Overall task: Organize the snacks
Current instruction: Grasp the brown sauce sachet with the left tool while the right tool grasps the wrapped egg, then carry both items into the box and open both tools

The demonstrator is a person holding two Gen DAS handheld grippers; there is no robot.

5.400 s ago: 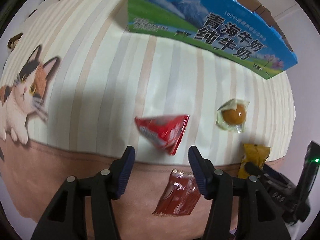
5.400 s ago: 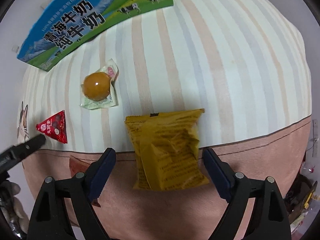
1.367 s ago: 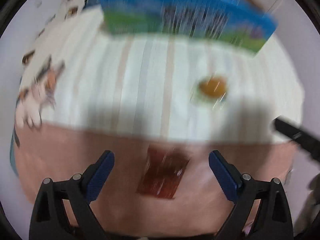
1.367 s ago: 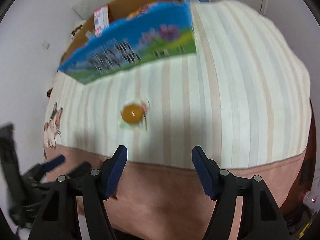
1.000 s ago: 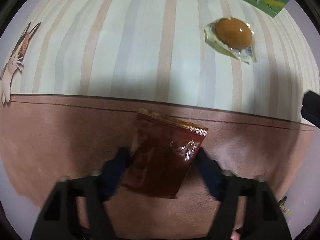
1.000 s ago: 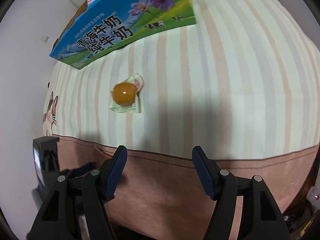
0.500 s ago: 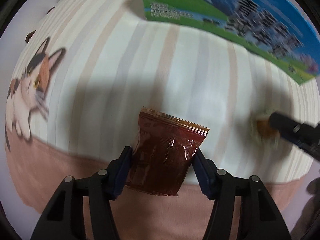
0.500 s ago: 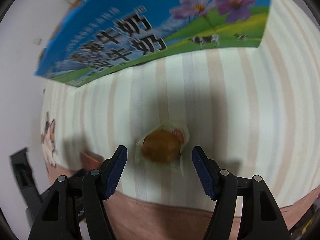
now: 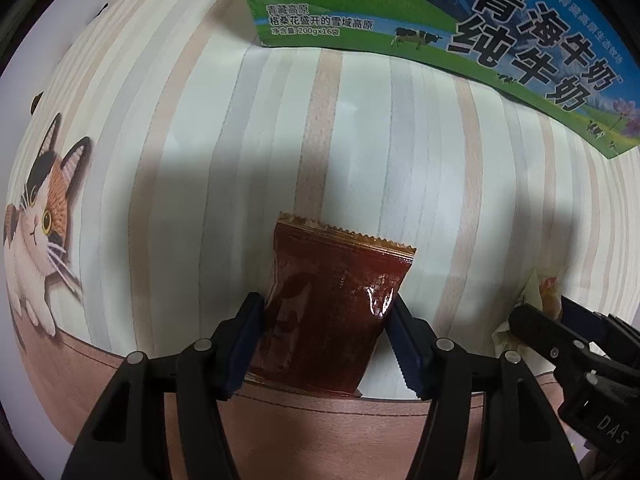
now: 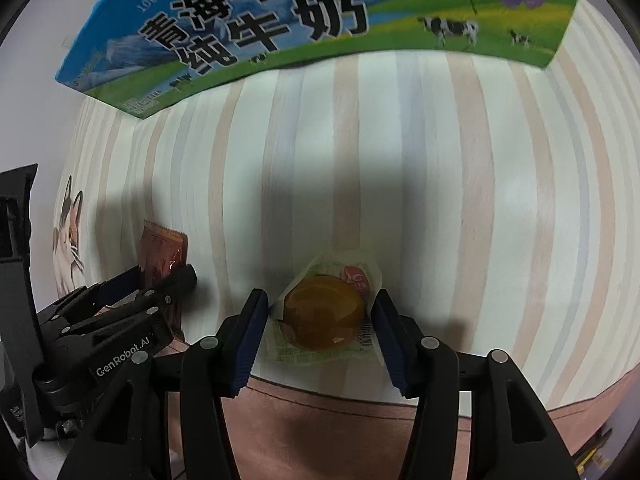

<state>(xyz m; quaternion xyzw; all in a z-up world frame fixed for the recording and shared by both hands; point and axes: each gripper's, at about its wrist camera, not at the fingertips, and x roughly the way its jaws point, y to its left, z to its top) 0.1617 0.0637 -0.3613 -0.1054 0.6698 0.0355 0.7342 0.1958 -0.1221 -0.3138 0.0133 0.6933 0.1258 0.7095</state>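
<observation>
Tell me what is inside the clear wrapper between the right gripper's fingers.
The clear wrapper holds a round amber-brown snack; its underside is hidden.

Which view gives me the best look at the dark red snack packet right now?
Left wrist view: the dark red snack packet fills the centre, clamped in the left gripper. Right wrist view shows it only small, at the left edge, partly hidden by that gripper.

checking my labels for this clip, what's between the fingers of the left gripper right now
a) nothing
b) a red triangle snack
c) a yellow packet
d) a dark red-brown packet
d: in the left wrist view the dark red-brown packet sits squeezed between the left gripper fingers, lifted over the striped cloth.
</observation>
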